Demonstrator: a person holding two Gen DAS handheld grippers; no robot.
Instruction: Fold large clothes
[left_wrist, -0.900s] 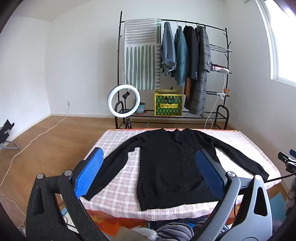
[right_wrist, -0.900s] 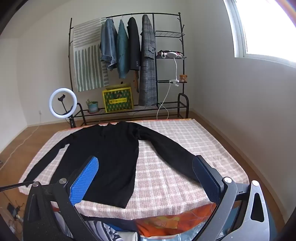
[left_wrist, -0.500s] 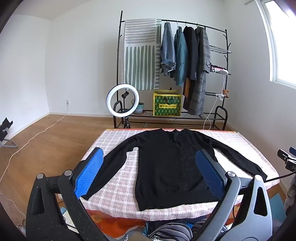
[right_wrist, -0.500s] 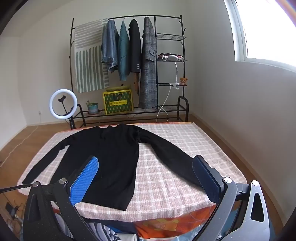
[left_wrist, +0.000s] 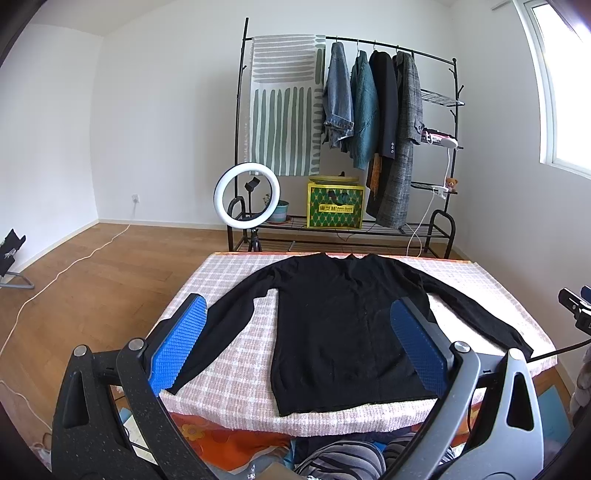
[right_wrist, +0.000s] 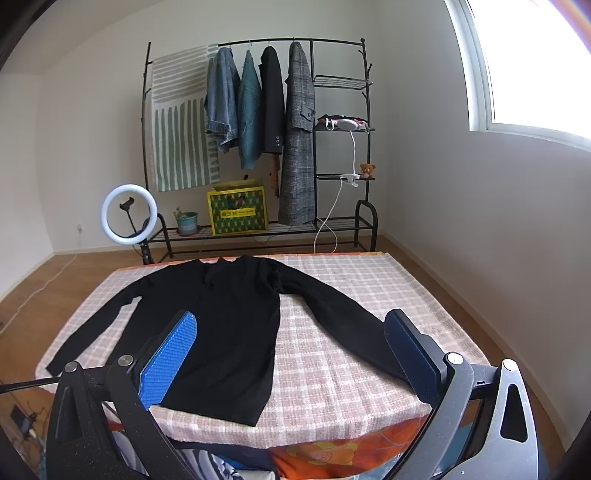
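The black sweater (left_wrist: 347, 332) lies flat and face up on the checked cloth (left_wrist: 236, 373) that covers the desk, collar at the far edge, hem at the near edge. Both sleeves are spread out: the left one runs down to the near-left corner, the right one slants out toward the near-right edge. No fold in it yet.

The left hand-held gripper (left_wrist: 301, 354) hangs above the near edge, released, its blue pads (left_wrist: 177, 350) wide apart and holding nothing, framing the sweater's body and left sleeve. The right hand-held gripper (right_wrist: 291, 363) is also released, jaws spread and empty, set over the near-right part of the desk, with the right sleeve's cuff just by its right pad.

Beyond the desk, against the far wall, stands a clothes rack (left_wrist: 452, 147) with jackets, a striped cloth (left_wrist: 284, 107) and a yellow-green box (left_wrist: 335, 206) on its low shelf. A ring light (left_wrist: 246, 199) stands at its left.
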